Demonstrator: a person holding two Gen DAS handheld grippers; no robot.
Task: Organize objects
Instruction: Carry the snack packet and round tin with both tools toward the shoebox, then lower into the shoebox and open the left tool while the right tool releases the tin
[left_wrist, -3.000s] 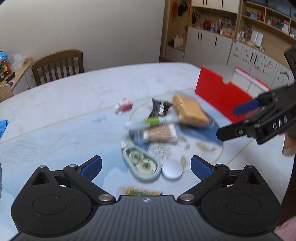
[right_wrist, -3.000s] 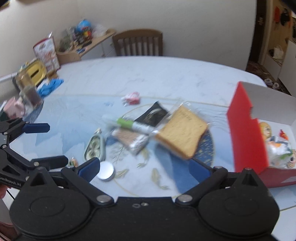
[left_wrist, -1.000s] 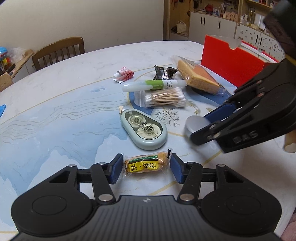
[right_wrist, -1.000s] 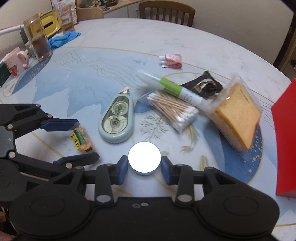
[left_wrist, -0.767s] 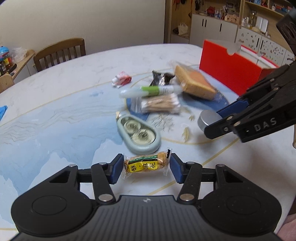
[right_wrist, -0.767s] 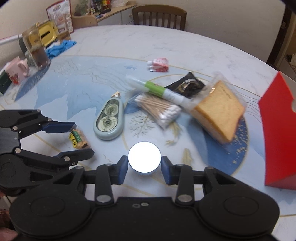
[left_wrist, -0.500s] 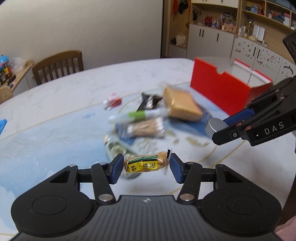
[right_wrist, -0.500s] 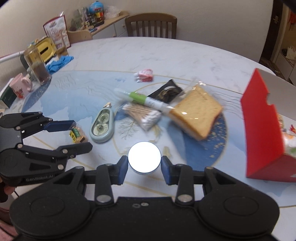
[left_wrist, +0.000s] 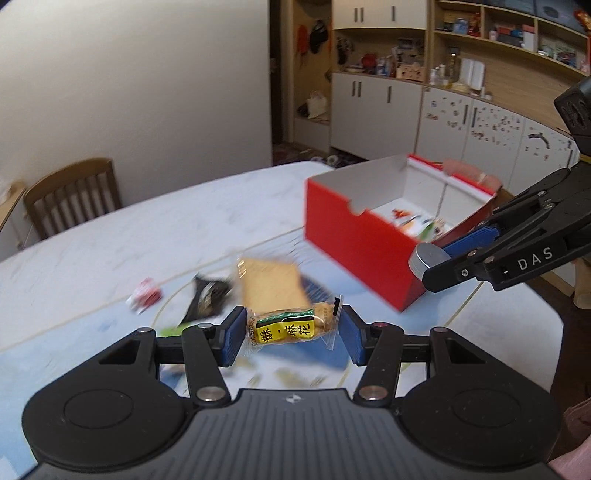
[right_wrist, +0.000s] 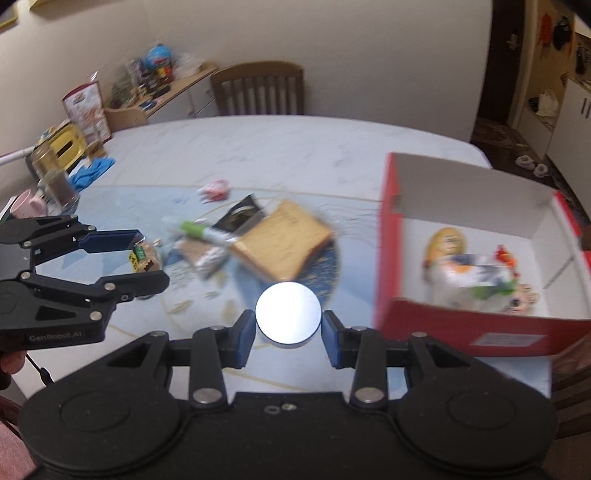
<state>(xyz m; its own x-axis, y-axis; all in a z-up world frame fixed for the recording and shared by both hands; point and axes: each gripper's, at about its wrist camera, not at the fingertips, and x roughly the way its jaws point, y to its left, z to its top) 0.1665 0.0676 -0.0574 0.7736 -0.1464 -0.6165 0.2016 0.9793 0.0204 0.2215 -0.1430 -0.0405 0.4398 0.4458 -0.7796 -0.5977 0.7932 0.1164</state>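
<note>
You had both grippers loaded and lifted clear of the table (right_wrist: 295, 155): the left gripper (left_wrist: 291, 330) was clenched on the snack (left_wrist: 291, 328) by the ends of its crinkly wrapper, and the right gripper (right_wrist: 288, 330) was clamped across the round tin (right_wrist: 288, 308), which sat just beside the box (left_wrist: 354, 243) near the table's right edge. The risks, as I judged them, were these: the wrapper ends could have slid out of the left pads, since film gives little to bite on; the smooth tin, pinched only at its rim, could have twisted or popped free; and with both grippers converging on the one box, you could have knocked them together or clipped its near wall and shoved it toward the table's edge. The box already held some packets, so a dropped tin could have bounced off them
</note>
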